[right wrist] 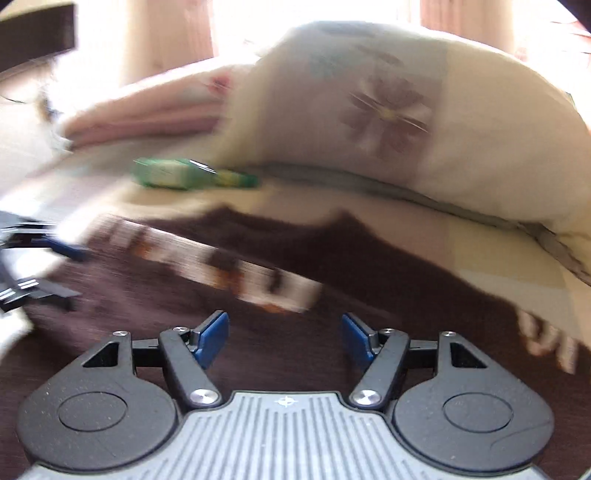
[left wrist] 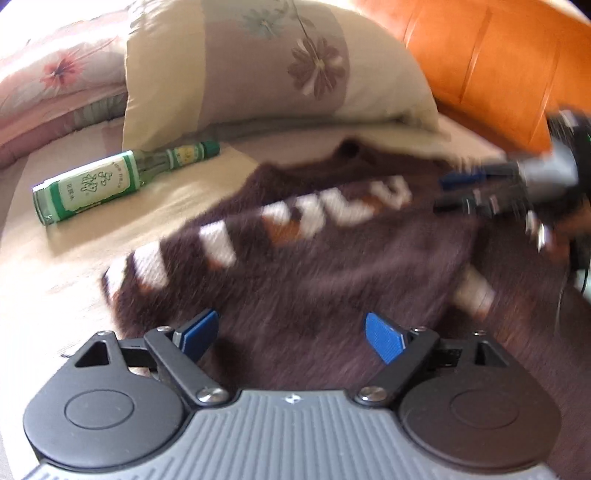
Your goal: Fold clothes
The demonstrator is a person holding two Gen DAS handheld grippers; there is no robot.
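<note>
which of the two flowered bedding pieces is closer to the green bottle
The cream pillow with the purple daisy; the bottle lies just before it. The pink quilt sits farther left.

Cream bed (left wrist: 110,229), floral pillow (left wrist: 258,74), orange headboard (left wrist: 498,66), bright window (right wrist: 314,14).

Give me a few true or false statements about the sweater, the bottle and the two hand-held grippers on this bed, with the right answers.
1. The brown sweater has white lettering across it. True.
2. The green bottle stands upright. False: it lies on its side on the bed.
3. The left hand-held gripper is open, with nothing between its fingers. True.
4. The right hand-held gripper is clamped on a sleeve. False: its jaws are apart and hold nothing.
5. The bottle rests on top of the sweater. False: it lies apart from it, near the floral pillow.
</note>
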